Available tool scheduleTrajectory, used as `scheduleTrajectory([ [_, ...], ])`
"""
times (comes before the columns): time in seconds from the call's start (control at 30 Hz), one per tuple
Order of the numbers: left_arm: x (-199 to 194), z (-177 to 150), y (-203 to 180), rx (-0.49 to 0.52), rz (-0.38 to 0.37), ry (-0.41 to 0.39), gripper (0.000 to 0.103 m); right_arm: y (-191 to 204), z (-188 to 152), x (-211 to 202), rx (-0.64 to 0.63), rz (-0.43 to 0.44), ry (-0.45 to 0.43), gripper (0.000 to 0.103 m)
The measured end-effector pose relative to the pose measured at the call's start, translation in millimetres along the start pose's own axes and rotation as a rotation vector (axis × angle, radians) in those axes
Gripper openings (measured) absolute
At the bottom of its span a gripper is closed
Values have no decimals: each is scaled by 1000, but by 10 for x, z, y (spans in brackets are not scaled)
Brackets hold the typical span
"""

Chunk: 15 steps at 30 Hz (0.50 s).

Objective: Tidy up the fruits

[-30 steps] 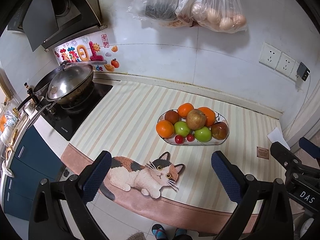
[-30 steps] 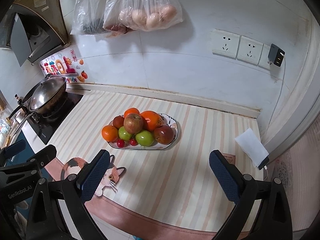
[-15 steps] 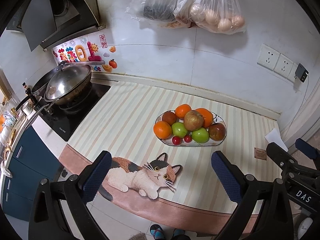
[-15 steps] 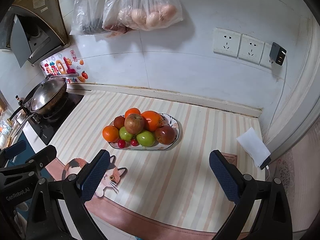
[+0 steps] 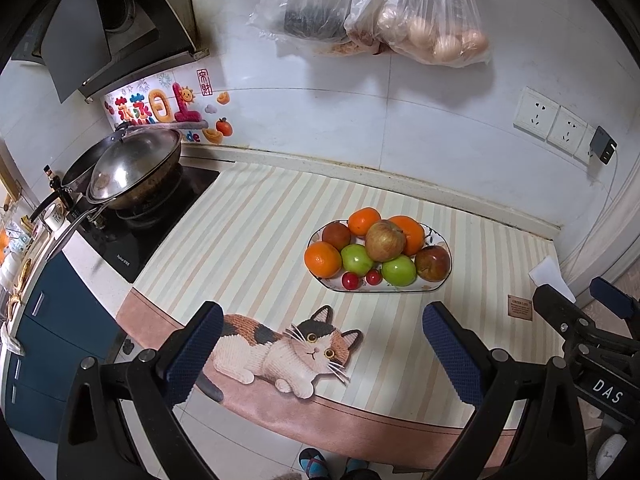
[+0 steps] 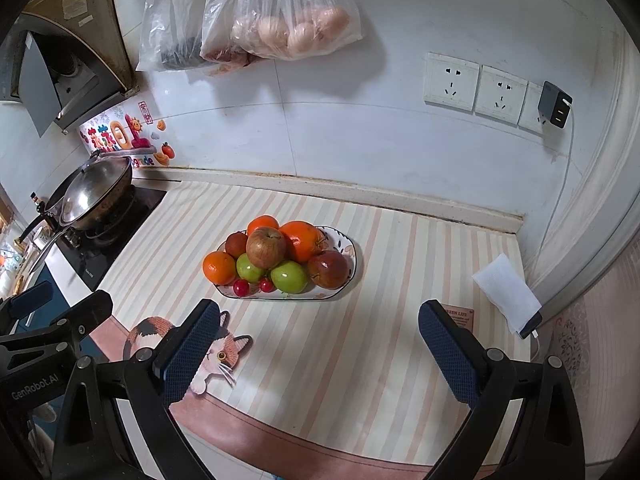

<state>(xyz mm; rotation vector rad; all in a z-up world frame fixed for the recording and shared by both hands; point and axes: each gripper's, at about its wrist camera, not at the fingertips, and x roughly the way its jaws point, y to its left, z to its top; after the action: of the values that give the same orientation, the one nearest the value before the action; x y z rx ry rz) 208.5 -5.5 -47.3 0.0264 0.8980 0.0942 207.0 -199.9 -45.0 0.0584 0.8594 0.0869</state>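
Fruits (image 5: 378,254) heaped on an oval plate (image 5: 436,286) at mid-surface, on a striped mat (image 5: 248,232). Left gripper (image 5: 322,354) and right gripper (image 6: 320,350) hover short of it, jaws spread wide, empty.

Bare striped mat (image 6: 360,344) before the fruit plate (image 6: 347,276) — wok (image 6: 94,196) far left.

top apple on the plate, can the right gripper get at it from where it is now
Probably yes: the right gripper is open, and only bare striped mat lies before the apple, which sits uncovered atop the pile.
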Motion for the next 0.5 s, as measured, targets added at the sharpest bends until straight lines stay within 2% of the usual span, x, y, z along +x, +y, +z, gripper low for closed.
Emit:
scheduleTrajectory([
  [0.5,13,8,-12,0,-7,-1,102,2,-17,-35,7,-5,-10,101],
])
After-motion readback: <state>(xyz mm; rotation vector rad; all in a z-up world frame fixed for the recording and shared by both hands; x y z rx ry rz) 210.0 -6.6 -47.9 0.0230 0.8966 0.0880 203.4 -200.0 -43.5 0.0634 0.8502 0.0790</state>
